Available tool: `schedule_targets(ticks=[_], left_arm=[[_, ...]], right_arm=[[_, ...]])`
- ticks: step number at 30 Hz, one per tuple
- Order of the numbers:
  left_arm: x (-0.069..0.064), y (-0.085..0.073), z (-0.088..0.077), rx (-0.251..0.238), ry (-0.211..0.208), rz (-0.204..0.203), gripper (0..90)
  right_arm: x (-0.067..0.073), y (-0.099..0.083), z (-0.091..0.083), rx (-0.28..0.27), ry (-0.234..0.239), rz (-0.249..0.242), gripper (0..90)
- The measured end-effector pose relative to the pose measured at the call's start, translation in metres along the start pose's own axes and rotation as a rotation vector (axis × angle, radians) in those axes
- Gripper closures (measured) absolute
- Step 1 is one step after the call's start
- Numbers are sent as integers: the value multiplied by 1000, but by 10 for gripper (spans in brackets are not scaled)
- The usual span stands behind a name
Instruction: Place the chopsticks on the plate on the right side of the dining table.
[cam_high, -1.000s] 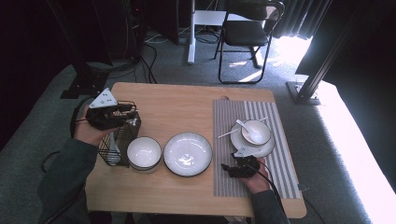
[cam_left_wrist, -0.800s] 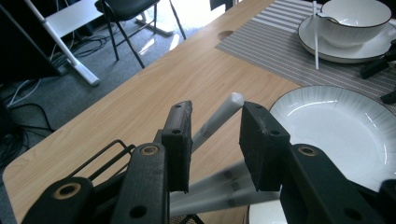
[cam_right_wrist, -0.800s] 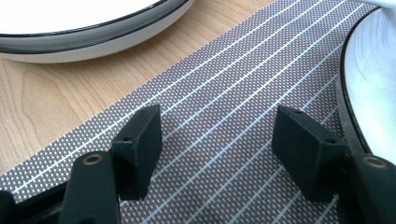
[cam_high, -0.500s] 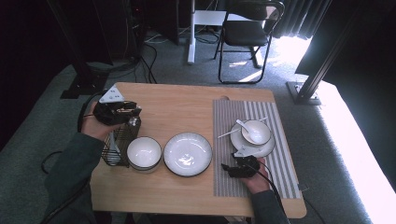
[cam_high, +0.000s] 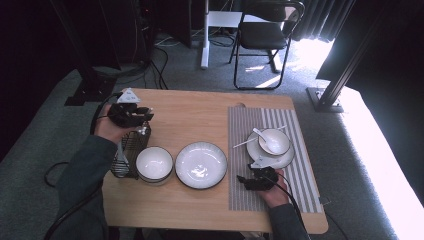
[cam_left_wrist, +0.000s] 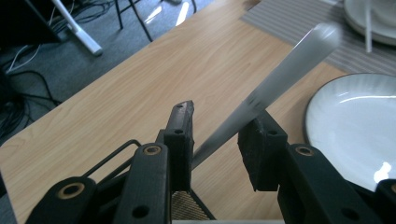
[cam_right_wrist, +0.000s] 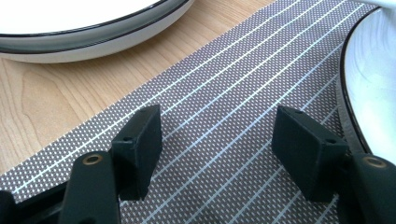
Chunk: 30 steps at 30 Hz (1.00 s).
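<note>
My left gripper (cam_high: 141, 118) hovers above a black wire cutlery holder (cam_high: 127, 156) at the table's left. In the left gripper view its jaws (cam_left_wrist: 222, 122) are shut on a silver utensil handle (cam_left_wrist: 289, 60) that slants up to the right. The utensil's lower end goes down out of sight toward the holder (cam_left_wrist: 116, 154). My right gripper (cam_high: 245, 180) rests low on the striped placemat (cam_high: 300, 192) and points left. In the right gripper view it (cam_right_wrist: 217, 135) stands open with nothing between the jaws, over the mat (cam_right_wrist: 224, 93).
A small white bowl (cam_high: 154, 163) sits against the holder, with a larger white plate (cam_high: 201, 164) to its right. On the mat, a saucer (cam_high: 287, 159) carries a cup with a spoon (cam_high: 272, 141). A folding chair (cam_high: 265, 35) stands beyond the table.
My left gripper has shifted slightly toward the far side and right above the holder, keeping hold of the utensil. The right gripper has stayed put.
</note>
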<state>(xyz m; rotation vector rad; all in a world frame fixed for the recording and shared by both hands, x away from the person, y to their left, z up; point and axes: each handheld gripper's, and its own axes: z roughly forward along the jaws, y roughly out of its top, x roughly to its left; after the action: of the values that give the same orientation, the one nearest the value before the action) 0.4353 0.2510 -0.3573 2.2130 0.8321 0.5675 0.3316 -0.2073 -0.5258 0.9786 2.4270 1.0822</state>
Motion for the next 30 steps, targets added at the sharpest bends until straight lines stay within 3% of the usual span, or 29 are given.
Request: schedule_targets(ticks=[12,22,30], left_arm=[[13,-5,19,99,26,-46,686],[16,-8,29,193,69,-47,709],[14,-8,26,166,86,-19,768]], right_arm=[[0,0,0,0,0,0,328],[0,0,0,0,0,0,328],[0,0,0,0,0,-1,328]])
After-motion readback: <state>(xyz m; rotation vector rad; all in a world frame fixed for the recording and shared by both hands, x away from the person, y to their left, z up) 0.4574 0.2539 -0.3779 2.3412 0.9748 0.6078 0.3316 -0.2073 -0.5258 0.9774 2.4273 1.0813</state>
